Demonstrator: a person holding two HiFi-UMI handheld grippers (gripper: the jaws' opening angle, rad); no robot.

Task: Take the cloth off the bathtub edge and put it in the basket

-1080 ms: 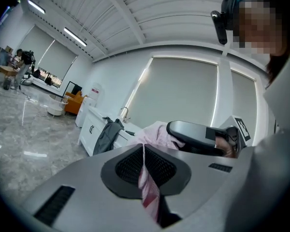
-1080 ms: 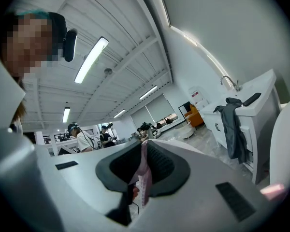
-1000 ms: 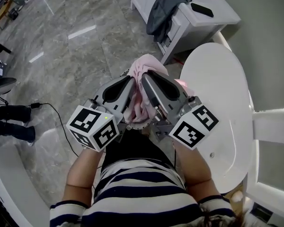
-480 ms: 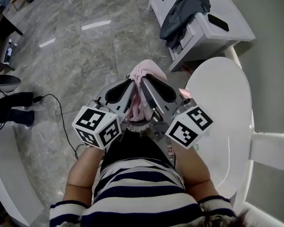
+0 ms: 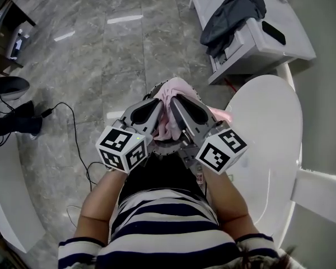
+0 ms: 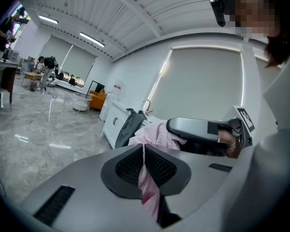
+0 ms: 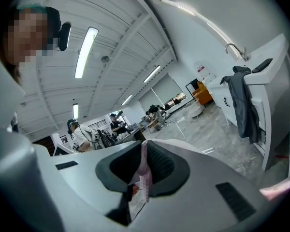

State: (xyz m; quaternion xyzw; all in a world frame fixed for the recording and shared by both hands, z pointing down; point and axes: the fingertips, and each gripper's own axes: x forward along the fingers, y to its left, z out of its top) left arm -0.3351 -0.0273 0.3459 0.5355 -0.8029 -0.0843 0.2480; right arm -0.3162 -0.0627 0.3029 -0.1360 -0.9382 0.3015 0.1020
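Pink, soft fabric cloth, bunched above the floor beside the white oval bathtub, is pinched by the left hand-held gripper and right hand-held gripper, each clenched on a thin fold; it looks light, limp and likely to sag.

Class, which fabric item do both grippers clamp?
The pink cloth, pinched by left gripper and right gripper; the dark grey garment merely hangs over the white cabinet.
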